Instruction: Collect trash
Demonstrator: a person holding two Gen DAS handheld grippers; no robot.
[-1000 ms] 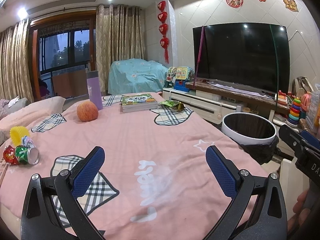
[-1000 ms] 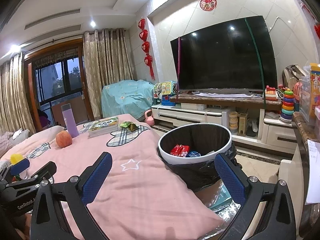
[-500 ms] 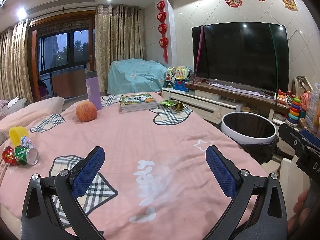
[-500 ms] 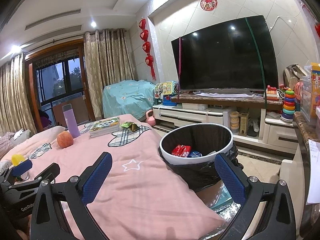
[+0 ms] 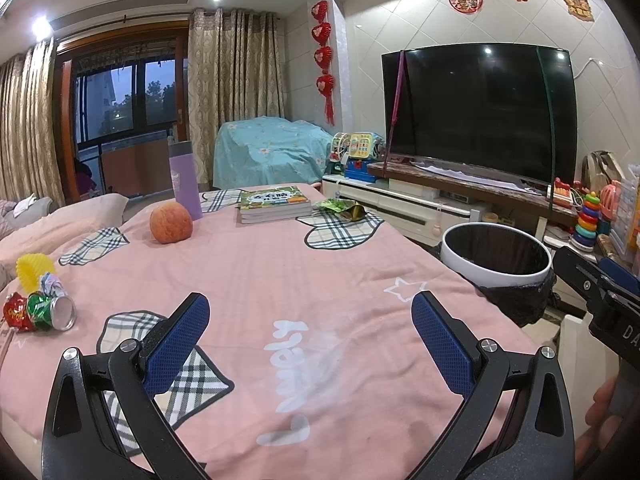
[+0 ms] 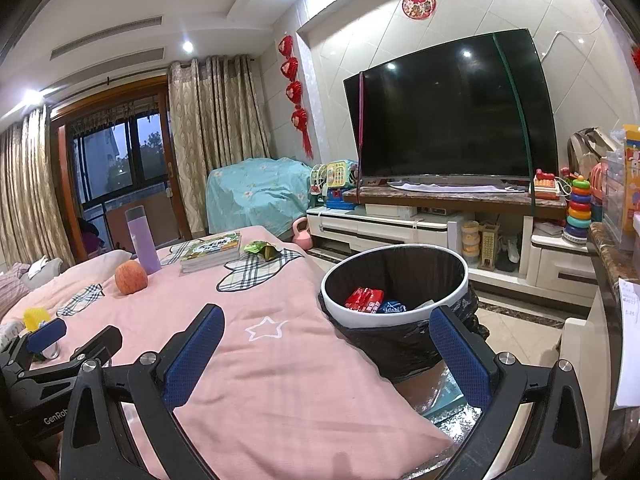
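Observation:
A white trash bin [image 6: 394,284] with a black liner stands right of the pink-covered table [image 5: 280,272]; red and blue wrappers [image 6: 364,300] lie inside. It also shows in the left wrist view [image 5: 496,252]. A crushed green can [image 5: 52,310], a red wrapper [image 5: 16,312] and a yellow cup [image 5: 34,270] lie at the table's left edge. A green snack bag [image 5: 342,207] lies at the far side. My left gripper [image 5: 310,340] is open and empty over the table's near part. My right gripper [image 6: 326,354] is open and empty, just before the bin.
An apple [image 5: 171,223], a purple bottle [image 5: 185,180] and stacked books [image 5: 275,204] sit at the table's far end. A TV [image 6: 452,116] on a low cabinet [image 6: 440,224] stands behind the bin. Toys [image 6: 578,208] and a counter [image 6: 608,256] are at the right.
Both grippers stay open and nearly still. The views have shifted only slightly.

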